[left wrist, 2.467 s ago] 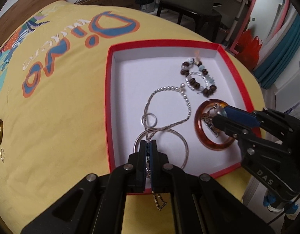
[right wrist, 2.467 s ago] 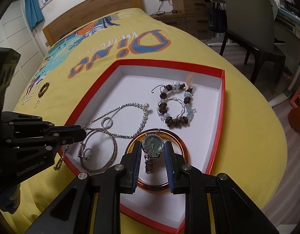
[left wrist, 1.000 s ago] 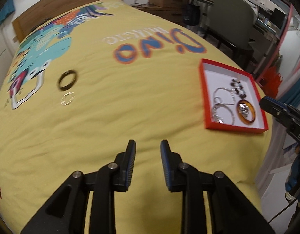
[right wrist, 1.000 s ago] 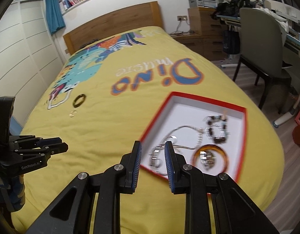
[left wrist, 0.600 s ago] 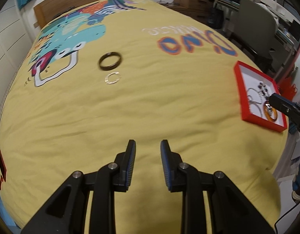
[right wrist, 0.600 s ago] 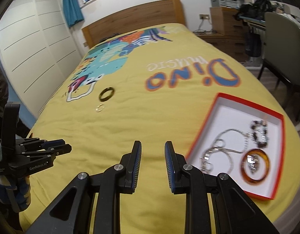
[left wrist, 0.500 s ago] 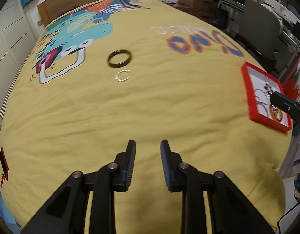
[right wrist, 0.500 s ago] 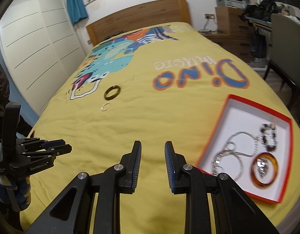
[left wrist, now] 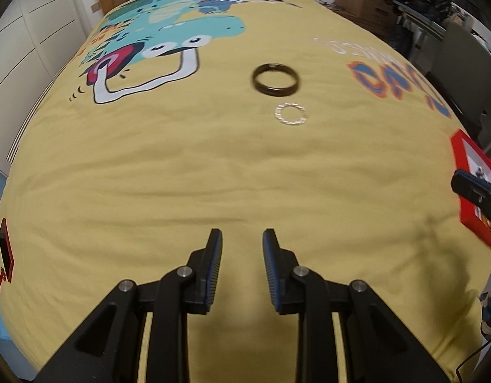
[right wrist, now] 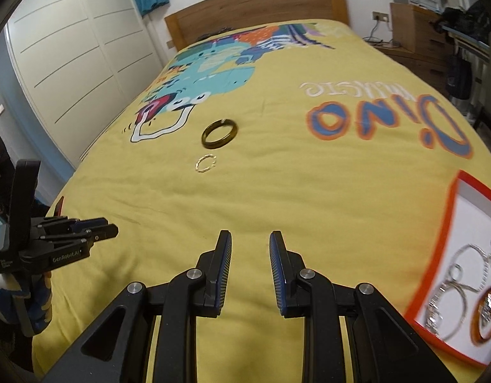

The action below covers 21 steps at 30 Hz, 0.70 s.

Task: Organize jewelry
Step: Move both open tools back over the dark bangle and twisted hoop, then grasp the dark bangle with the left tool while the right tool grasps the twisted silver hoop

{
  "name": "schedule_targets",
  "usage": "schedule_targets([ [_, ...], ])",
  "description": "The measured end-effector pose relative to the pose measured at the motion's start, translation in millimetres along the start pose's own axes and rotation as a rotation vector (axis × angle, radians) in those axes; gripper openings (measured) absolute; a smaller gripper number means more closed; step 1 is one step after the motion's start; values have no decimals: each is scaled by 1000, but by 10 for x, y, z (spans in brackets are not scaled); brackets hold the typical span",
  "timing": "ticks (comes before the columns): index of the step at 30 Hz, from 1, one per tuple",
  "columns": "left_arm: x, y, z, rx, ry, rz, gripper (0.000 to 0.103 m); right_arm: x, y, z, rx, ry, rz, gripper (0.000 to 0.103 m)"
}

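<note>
Jewelry left to sort — a dark bangle (left wrist: 276, 80) and a thin silver ring (left wrist: 291, 114) just beside it — lies on the yellow bedspread (left wrist: 213, 166), well apart from the red tray (right wrist: 459, 255), where a chain, hoops and a watch were deposited moments ago. Both the left gripper (left wrist: 242, 255) and the right gripper (right wrist: 250, 255) have been carried away from the tray, jaws parted and empty — a fresh pickup is judged next.
</note>
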<state>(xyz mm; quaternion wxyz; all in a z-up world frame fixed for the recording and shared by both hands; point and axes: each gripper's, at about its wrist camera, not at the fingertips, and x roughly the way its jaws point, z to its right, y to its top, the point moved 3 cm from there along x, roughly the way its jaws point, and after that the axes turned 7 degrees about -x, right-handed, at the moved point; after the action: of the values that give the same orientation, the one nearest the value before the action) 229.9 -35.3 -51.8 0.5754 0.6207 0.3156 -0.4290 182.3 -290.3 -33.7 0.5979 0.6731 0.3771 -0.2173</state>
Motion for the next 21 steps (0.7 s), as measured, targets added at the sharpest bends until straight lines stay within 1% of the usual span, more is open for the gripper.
schedule_targets([
  [6, 172, 172, -276, -16, 23, -9, 25, 347, 159, -170, -32, 28, -29, 25],
  [11, 340, 284, -456, -38, 27, -22, 25, 612, 306, -280, -48, 58, -41, 25],
  [15, 472, 396, -523, -53, 14, -26, 25, 814, 409, -374, -65, 79, -47, 25],
  [19, 584, 559, -524, -46, 4, -20, 25, 1013, 487, -427, -65, 94, -56, 25],
  [21, 641, 655, -530, -47, -4, -16, 25, 1117, 524, -454, -67, 98, -60, 30],
])
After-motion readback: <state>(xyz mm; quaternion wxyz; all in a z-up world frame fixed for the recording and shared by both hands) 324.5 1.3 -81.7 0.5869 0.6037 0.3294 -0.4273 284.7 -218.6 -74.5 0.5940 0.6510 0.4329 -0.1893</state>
